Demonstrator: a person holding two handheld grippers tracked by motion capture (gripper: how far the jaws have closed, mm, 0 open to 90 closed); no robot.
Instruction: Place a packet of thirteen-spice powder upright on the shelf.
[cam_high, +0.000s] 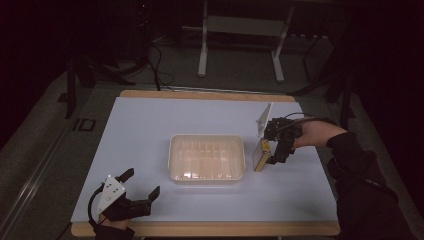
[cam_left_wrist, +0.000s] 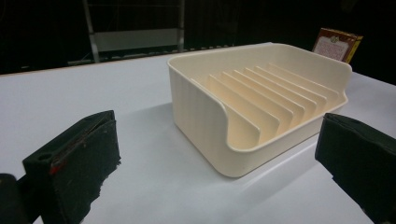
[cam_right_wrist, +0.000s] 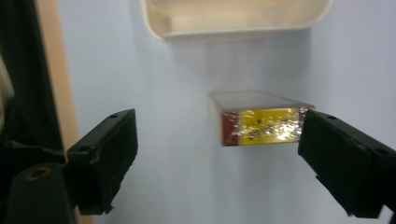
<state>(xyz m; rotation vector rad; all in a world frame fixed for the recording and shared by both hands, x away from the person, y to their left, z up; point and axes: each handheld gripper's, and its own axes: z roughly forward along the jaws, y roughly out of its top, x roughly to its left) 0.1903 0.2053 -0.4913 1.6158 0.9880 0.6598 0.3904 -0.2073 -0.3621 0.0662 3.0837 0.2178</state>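
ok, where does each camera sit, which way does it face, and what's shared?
High view: above the person's side, looking forward and down on the table; both hands, left claw, right claw.
Left gripper view: rides the left claw, faces the rack.
Right gripper view: rides the right claw, faces the box.
All three share rack and box.

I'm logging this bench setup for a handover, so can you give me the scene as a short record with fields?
surface: white table top with a wooden edge
rack: cream plastic tray with ribbed dividers, mid-table, nothing in its slots
item: small red and yellow box, standing just right of the tray
right gripper: jaws open, box between them, one pad at its edge, no grip evident
left gripper: open, near the front edge, holding nothing
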